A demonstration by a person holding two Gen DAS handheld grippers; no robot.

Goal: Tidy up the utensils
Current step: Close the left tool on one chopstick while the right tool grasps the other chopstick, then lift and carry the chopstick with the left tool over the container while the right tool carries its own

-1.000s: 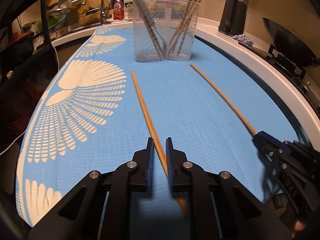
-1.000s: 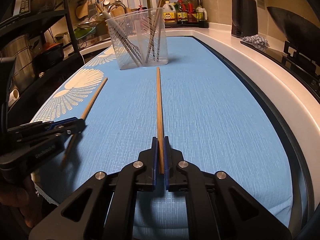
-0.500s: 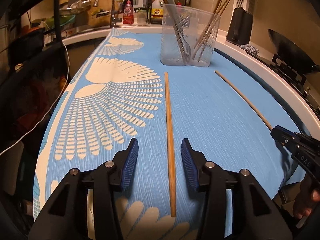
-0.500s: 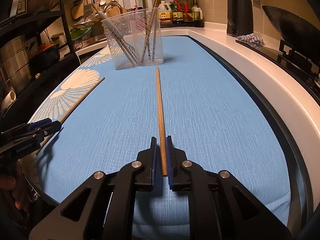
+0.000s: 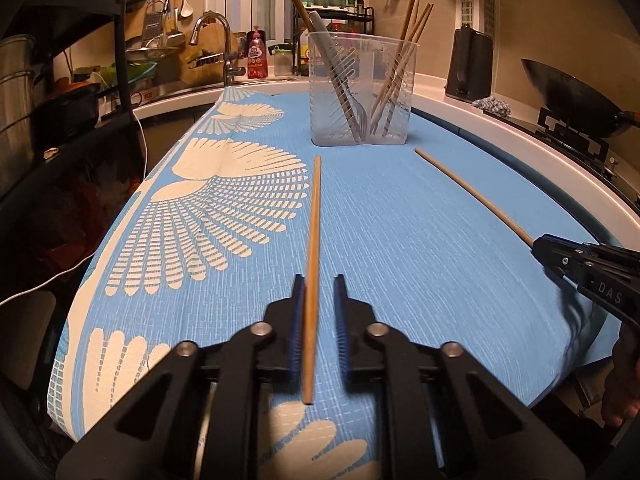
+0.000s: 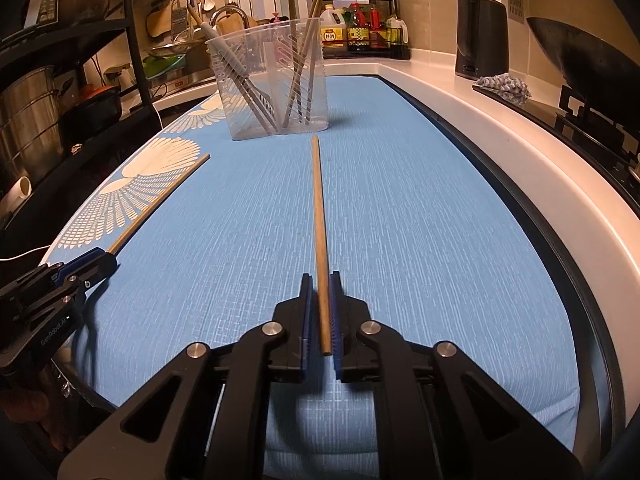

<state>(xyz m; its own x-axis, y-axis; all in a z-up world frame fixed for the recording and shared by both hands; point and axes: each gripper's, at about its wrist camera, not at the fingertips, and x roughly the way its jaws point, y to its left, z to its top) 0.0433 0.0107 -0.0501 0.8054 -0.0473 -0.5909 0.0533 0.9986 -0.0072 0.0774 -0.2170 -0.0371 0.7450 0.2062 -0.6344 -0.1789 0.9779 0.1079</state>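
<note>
Two wooden chopsticks lie on the blue patterned mat (image 5: 420,260), pointing at the clear utensil holder (image 5: 360,92) with chopsticks and a fork-like tool in it. My left gripper (image 5: 318,280) straddles the near end of the left chopstick (image 5: 314,240). Its jaws are closing; the left pad touches the stick and a gap shows at the right pad. My right gripper (image 6: 320,276) is closing and pressed on the right chopstick (image 6: 318,208), whose far tip stops short of the holder (image 6: 272,80). Each gripper shows at the other view's edge.
A white counter rim (image 6: 500,128) curves along the mat's right side, with a black kettle (image 6: 482,36), a crumpled cloth (image 6: 506,82) and a wok (image 6: 580,60) beyond. Sauce bottles (image 6: 360,28) and a sink tap (image 5: 216,40) stand behind the holder. A dark shelf rack (image 6: 60,92) flanks the left.
The left gripper opened wide, the slanted chopstick it held came to lie straight on the mat, and its jaws have narrowed around it again. The right gripper has stayed put.
</note>
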